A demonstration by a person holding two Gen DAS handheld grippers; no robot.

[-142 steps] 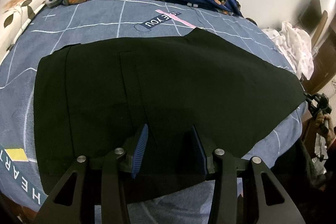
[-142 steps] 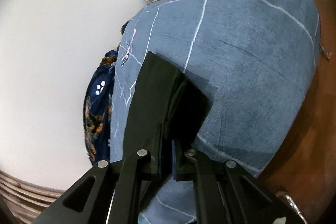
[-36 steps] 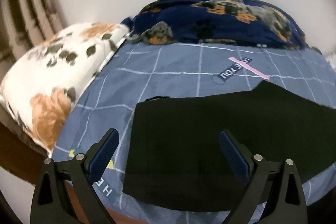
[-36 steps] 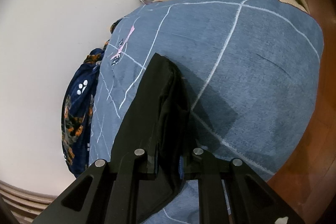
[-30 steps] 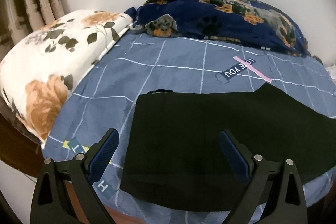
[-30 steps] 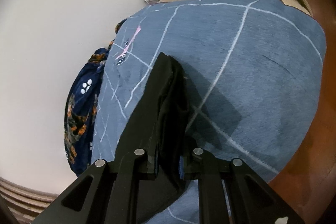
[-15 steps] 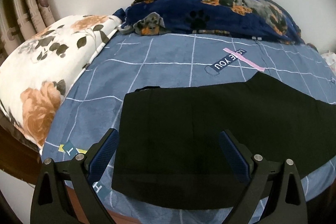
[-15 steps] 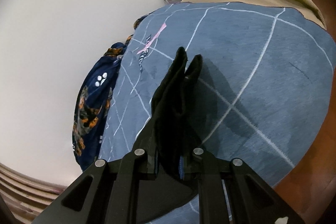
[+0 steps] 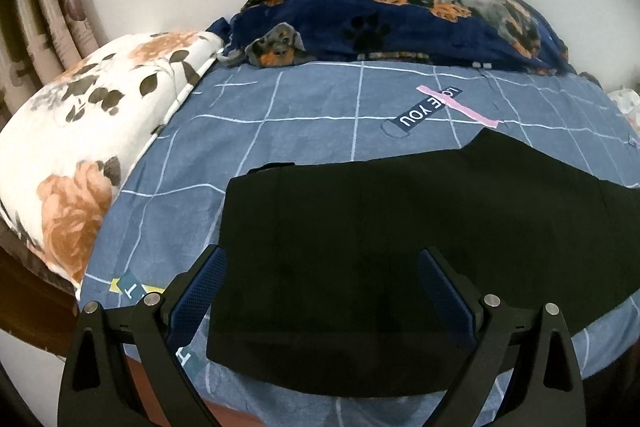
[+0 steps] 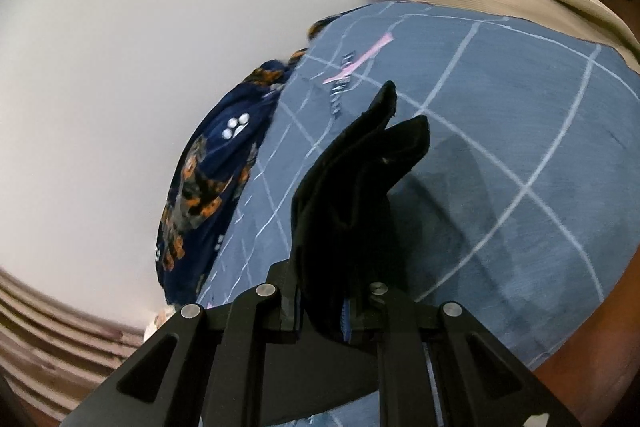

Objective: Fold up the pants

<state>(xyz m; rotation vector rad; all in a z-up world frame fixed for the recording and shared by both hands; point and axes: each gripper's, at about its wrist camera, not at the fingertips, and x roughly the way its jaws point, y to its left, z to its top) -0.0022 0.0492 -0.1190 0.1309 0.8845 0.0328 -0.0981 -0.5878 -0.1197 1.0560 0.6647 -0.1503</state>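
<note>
Black pants — flat, one end lifted

pants: along the bed's near edge
blanket: far edge
pillow: left edge

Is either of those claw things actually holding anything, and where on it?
The right gripper pinches the black pants at the leg end. The left gripper is open, holding nothing.

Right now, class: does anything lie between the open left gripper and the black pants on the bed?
Nothing visible does. The left gripper hangs open above the black pants, which lie flat on the blue sheet. The right gripper holds their other end.
</note>
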